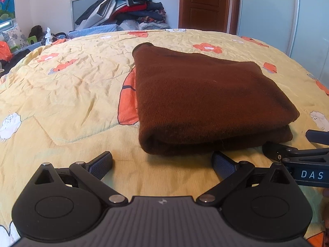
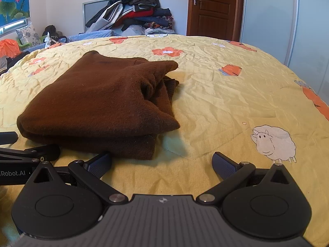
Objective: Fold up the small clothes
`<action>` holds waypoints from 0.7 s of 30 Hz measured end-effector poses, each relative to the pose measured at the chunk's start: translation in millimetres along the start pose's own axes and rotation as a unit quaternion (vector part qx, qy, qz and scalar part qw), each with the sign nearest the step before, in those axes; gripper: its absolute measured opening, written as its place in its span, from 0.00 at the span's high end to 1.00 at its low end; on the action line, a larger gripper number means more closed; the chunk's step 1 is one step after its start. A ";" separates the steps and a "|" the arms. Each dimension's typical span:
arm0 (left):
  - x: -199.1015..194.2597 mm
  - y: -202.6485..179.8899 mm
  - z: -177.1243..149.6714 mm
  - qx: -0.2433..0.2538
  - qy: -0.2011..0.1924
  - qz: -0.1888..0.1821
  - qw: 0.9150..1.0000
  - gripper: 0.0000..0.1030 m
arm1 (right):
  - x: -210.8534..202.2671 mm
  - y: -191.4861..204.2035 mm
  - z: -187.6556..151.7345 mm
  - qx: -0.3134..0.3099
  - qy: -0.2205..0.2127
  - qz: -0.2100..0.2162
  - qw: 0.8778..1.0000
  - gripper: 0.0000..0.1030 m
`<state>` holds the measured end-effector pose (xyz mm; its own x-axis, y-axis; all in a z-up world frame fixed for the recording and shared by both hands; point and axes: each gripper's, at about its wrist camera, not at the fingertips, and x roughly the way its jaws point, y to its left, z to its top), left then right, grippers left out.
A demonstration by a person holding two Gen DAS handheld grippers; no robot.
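Observation:
A brown knitted garment [image 1: 205, 100] lies folded into a thick rectangle on the yellow bedspread [image 1: 67, 94]. In the right wrist view the same garment [image 2: 98, 105] sits to the left, with loose folds bunched at its right edge. My left gripper [image 1: 162, 162] stands open just in front of the garment's near edge, holding nothing. My right gripper [image 2: 162, 162] is open too, its left finger [image 2: 98, 164] close to the garment's near right corner. Each gripper shows at the edge of the other's view: the right gripper [image 1: 298, 156] and the left gripper [image 2: 24, 154].
The bedspread [image 2: 226, 103] has orange flowers and white sheep printed on it. A tall heap of clothes [image 1: 127, 6] stands behind the bed against the wall. A brown door [image 1: 203, 4] and pale wardrobe panels [image 1: 267, 12] are at the back right. Clutter [image 1: 14, 45] lies at the far left.

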<state>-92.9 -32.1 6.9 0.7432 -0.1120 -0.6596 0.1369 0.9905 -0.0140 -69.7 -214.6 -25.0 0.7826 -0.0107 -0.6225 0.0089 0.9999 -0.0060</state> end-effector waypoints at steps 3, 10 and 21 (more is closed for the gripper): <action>-1.1 -0.2 -1.8 -0.002 -0.003 0.002 1.000 0.00 | 0.0 0.0 0.2 0.000 0.000 0.000 1.000 0.00; -1.3 -0.7 -2.0 -0.002 -0.004 0.003 1.000 0.00 | 0.0 0.0 -0.1 0.000 0.000 0.000 1.000 0.00; -2.6 -1.8 -3.6 0.000 -0.010 0.002 1.000 0.00 | 0.3 0.1 0.2 0.000 0.000 0.000 1.000 0.00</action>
<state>-97.5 -33.3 5.9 0.7567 -0.1100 -0.6445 0.1337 0.9909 -0.0122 -69.3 -214.6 -25.0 0.7826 -0.0109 -0.6224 0.0088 0.9999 -0.0064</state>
